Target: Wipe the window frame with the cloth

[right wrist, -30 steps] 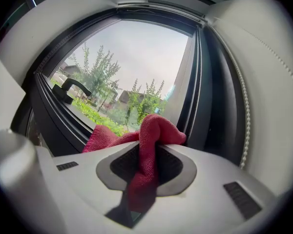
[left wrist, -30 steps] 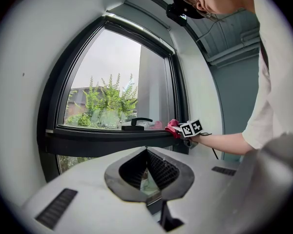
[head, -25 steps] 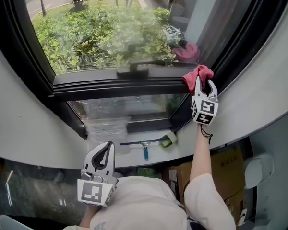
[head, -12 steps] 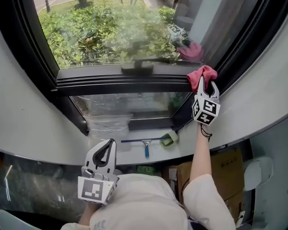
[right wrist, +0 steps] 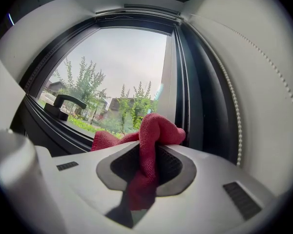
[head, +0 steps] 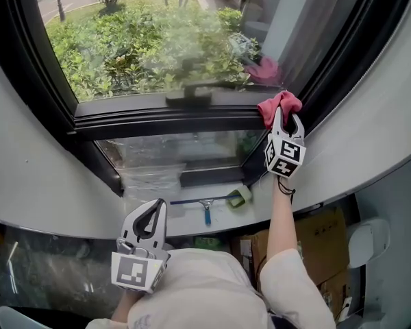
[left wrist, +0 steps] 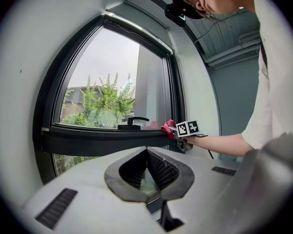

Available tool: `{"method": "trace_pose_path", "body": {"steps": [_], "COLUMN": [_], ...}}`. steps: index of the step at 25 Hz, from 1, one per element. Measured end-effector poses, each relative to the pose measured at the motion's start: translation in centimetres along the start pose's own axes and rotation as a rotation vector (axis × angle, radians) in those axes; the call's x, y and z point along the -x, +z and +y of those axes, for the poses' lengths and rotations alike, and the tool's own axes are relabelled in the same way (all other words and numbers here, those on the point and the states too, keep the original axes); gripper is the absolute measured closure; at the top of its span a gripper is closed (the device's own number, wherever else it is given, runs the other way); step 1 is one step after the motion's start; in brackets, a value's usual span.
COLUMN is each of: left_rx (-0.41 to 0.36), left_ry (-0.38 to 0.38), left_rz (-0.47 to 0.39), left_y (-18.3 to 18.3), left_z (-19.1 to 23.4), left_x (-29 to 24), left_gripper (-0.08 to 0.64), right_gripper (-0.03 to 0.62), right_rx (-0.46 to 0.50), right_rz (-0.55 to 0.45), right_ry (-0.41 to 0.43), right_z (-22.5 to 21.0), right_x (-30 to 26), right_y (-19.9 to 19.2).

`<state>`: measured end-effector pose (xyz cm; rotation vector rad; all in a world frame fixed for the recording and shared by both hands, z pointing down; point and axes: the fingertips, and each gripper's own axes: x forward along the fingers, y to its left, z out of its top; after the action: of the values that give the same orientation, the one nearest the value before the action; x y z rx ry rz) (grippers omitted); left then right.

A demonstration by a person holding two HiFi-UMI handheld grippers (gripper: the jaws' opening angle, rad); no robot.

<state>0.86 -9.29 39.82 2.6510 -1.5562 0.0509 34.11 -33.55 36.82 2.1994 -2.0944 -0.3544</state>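
Observation:
A red cloth [head: 279, 104] is bunched between the jaws of my right gripper [head: 285, 117], which is shut on it. The cloth presses against the dark window frame [head: 171, 123] at the right end of the horizontal bar, where it meets the slanted upright. In the right gripper view the cloth [right wrist: 155, 129] bulges out past the fingertips of the right gripper [right wrist: 147, 149], next to the frame's upright [right wrist: 195, 91]. My left gripper [head: 153, 210] hangs low by the person's body, shut and empty. In the left gripper view, the left gripper [left wrist: 146, 151] faces the cloth [left wrist: 168, 126] from a distance.
A black window handle [head: 188, 96] sits on the horizontal bar left of the cloth. On the sill below lie a blue-handled squeegee [head: 205, 208] and a roll of tape [head: 241, 197]. Cardboard boxes [head: 325, 242] stand under the sill. White wall [head: 370, 136] flanks the frame.
The right gripper and the cloth have shifted a little to the left along the frame. The left gripper has stayed where it was.

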Motion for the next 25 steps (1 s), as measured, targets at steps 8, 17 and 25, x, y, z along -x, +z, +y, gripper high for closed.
{"method": "trace_pose_path", "body": {"steps": [8,17,25], "left_rx": [-0.001,0.002,0.005], "left_ry": [-0.006,-0.02,-0.01], "left_rz": [0.016,-0.011,-0.011], "left_y": [0.3,0.3,0.4], "left_z": [0.0,0.1,0.3], "left_x": [-0.6,-0.8,-0.8], "left_gripper": [0.552,0.552,0.552], "right_gripper": [0.503,0.505,0.505], "right_rx": [0.003,0.003,0.007], "right_rz": [-0.023,-0.038,-0.058], "right_ry": [0.039,0.056,0.092], "right_z": [3.2,5.9,8.8], "right_x": [0.5,0.9,1.5], "right_y": [0.8,1.5,2.2]}}
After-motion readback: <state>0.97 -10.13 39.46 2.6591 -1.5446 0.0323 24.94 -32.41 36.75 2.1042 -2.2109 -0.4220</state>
